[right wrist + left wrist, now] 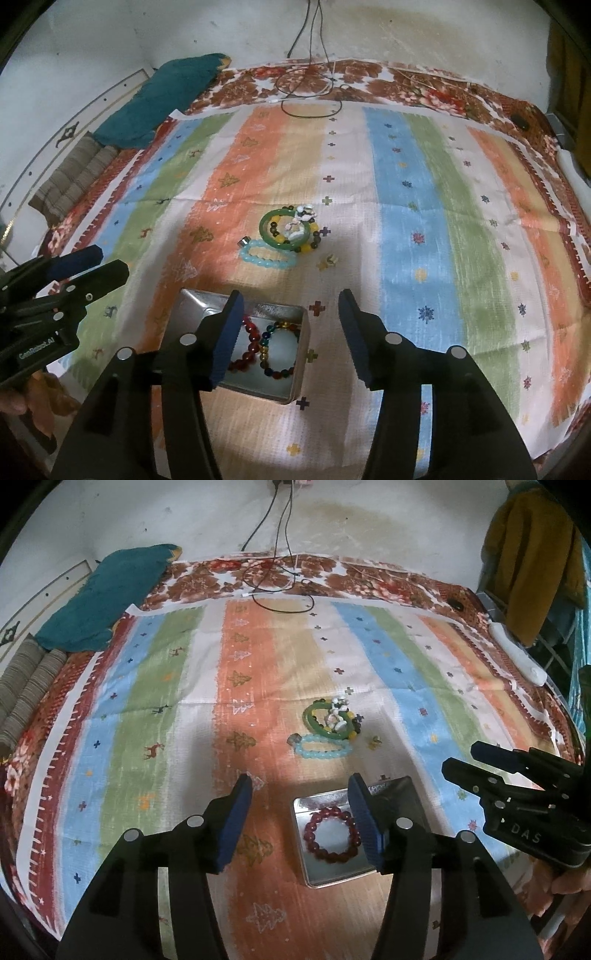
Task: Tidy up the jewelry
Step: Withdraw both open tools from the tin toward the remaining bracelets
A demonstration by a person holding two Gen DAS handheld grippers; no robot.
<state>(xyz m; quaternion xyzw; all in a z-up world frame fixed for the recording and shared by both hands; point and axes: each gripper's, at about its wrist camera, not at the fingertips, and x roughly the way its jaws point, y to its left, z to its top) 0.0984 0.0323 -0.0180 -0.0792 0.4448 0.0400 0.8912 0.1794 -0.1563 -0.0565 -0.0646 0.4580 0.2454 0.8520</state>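
Note:
A metal tin lies on the striped cloth. It holds a dark red bead bracelet and a multicolour bead bracelet. Beyond it lies a pile: a green bangle, a white bead piece, a yellow-and-dark bead bracelet and a pale blue bead bracelet. A small charm lies apart. My left gripper is open and empty over the tin's left side. My right gripper is open and empty over the tin's right edge.
A teal cloth and striped pillows lie at the far left. Cables trail onto the far end of the bed. A white power strip lies at the right edge.

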